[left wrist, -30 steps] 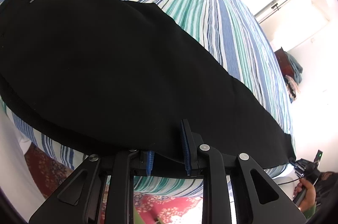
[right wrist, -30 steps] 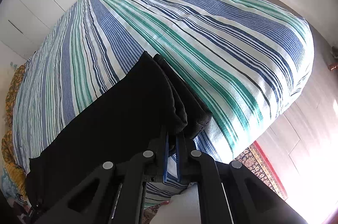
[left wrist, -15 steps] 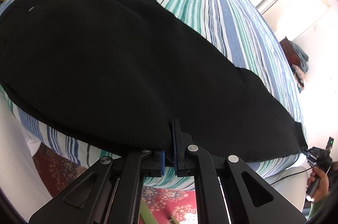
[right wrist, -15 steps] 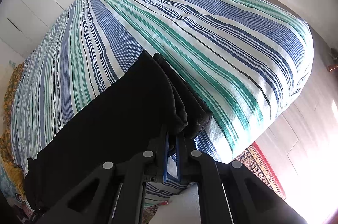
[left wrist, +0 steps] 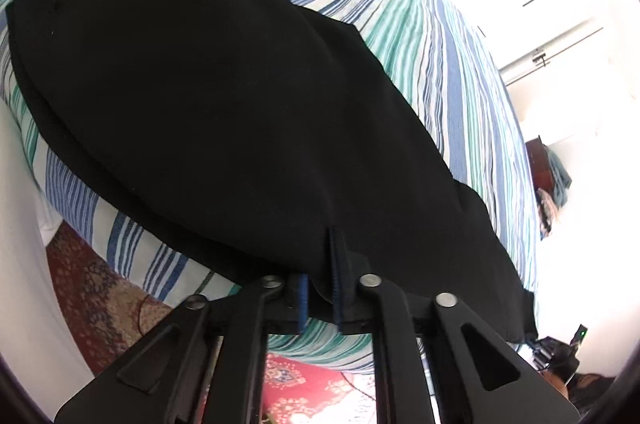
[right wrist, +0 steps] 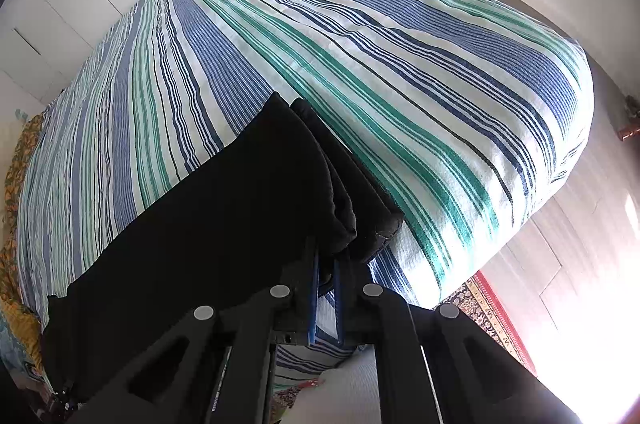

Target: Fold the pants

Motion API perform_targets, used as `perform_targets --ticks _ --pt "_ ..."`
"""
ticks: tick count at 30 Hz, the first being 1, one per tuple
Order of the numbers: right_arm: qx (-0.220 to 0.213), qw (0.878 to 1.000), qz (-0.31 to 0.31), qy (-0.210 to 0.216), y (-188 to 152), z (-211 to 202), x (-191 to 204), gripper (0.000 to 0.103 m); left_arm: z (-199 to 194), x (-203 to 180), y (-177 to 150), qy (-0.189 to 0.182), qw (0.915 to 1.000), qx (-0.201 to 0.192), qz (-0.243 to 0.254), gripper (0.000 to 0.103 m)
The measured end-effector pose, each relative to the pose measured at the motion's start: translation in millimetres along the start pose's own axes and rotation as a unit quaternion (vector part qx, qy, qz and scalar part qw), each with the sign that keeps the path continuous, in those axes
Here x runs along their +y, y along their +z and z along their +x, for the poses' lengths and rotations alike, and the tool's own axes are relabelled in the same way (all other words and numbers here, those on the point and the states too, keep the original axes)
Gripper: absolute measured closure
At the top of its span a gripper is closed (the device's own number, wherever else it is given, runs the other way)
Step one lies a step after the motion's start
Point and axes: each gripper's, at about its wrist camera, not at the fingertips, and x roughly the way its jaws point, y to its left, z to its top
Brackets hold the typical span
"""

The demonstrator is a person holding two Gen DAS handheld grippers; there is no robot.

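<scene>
We have the long black fabric pants [left wrist: 224,112] lying flat along the near edge of the blue, green and white striped bedspread [right wrist: 360,56], legs already stacked one on the other, so we judge the lengthwise fold done and the crosswise folds left. Our left gripper [left wrist: 320,288] pinches the near edge mid-length, jaws narrow on cloth; our right gripper [right wrist: 326,284] is clamped on the cuff end.
</scene>
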Motion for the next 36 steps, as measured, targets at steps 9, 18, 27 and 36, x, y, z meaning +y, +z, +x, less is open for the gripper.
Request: perform_targets --ticks 9,18,27,36 --pt "0.001 1.000 0.000 -0.001 0 1 2 0.096 -5 -6 -8 0.050 0.9980 0.002 0.038 0.099" --pt "-0.048 0.999 -0.006 0.007 -7 -26 -2 0.024 -33 -13 -20 0.126 0.9906 0.027 0.045 0.021" --pt "-0.206 0.979 -0.004 -0.006 -51 -105 15 0.014 -111 -62 11 0.088 0.9712 -0.146 0.167 0.004" --pt "-0.183 0.966 -0.162 0.088 -73 -77 141 0.012 -15 -29 56 0.172 0.9664 -0.123 0.146 0.013"
